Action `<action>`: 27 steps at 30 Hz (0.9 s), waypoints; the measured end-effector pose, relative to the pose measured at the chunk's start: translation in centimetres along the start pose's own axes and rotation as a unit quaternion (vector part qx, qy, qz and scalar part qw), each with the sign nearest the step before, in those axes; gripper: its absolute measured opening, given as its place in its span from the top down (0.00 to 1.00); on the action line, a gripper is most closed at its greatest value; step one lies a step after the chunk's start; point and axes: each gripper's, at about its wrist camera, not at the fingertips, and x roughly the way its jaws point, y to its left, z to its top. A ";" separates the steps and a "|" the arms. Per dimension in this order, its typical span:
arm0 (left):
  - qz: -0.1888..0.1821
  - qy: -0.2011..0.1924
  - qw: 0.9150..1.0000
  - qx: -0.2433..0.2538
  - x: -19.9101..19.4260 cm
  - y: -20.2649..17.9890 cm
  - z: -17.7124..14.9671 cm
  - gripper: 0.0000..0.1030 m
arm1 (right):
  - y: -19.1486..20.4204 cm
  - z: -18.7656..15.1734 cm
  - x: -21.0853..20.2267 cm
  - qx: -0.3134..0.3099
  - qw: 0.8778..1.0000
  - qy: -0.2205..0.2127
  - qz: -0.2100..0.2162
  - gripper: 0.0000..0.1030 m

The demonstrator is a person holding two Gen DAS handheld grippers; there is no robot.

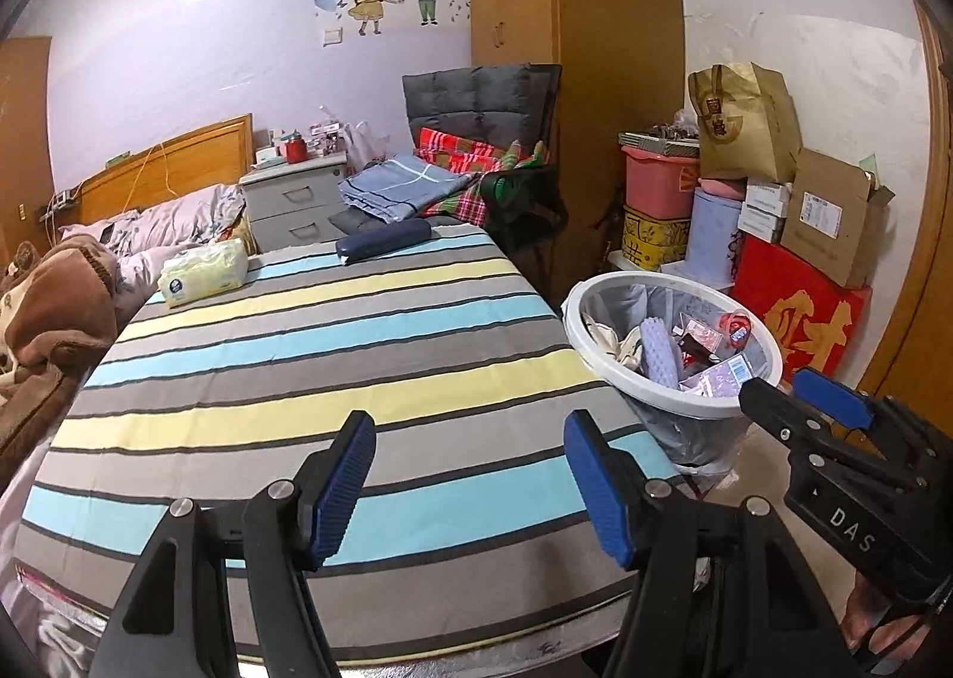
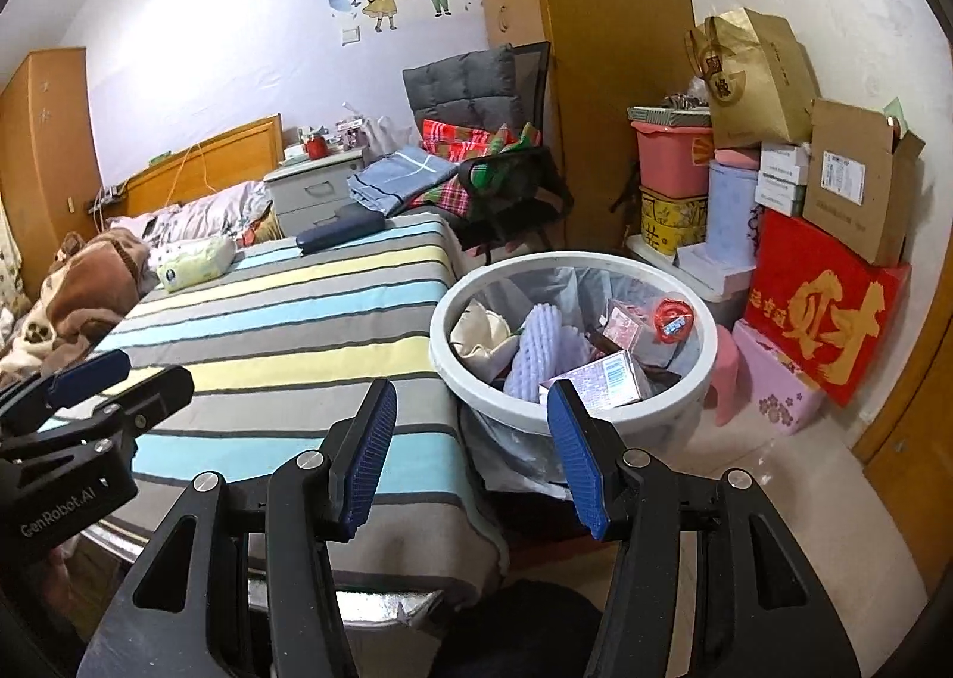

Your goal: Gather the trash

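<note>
A white round trash bin (image 2: 595, 416) lined with a clear bag stands on the floor beside the bed's corner; in the left wrist view the bin (image 1: 655, 398) is at right. Inside lie a lilac foam net (image 2: 545, 350), small pinkish boxes (image 2: 607, 380), a red wrapper (image 2: 673, 317) and crumpled paper (image 2: 482, 335). My left gripper (image 1: 470, 487) hovers open over the striped bedspread (image 1: 333, 356), nothing between its blue pads. My right gripper (image 2: 470, 451) is open and empty, between the bed edge and the bin. Each gripper shows in the other's view: right gripper (image 1: 798, 404), left gripper (image 2: 125, 374).
On the bed lie a tissue pack (image 1: 205, 273), a dark blue case (image 1: 384, 240), folded cloths (image 1: 399, 189) and a brown blanket (image 1: 53, 314). A chair (image 1: 506, 142), grey nightstand (image 1: 295, 201) and stacked boxes and bags (image 2: 792, 213) crowd the far side. A pink stool (image 2: 729, 374) stands by the bin.
</note>
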 end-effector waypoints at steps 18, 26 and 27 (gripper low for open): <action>0.011 -0.009 1.000 0.003 -1.0 0.0 -0.3 0.36 | 0.8 -0.2 -0.5 -0.001 1.000 -0.007 0.004 0.47; 0.011 -0.010 1.000 0.005 -1.0 -0.3 -0.3 0.36 | 0.7 -0.1 -0.6 0.000 1.000 -0.008 0.006 0.47; 0.012 -0.010 1.000 0.004 -1.0 -0.4 -0.3 0.36 | 0.8 -0.1 -0.6 0.000 1.000 -0.007 0.005 0.47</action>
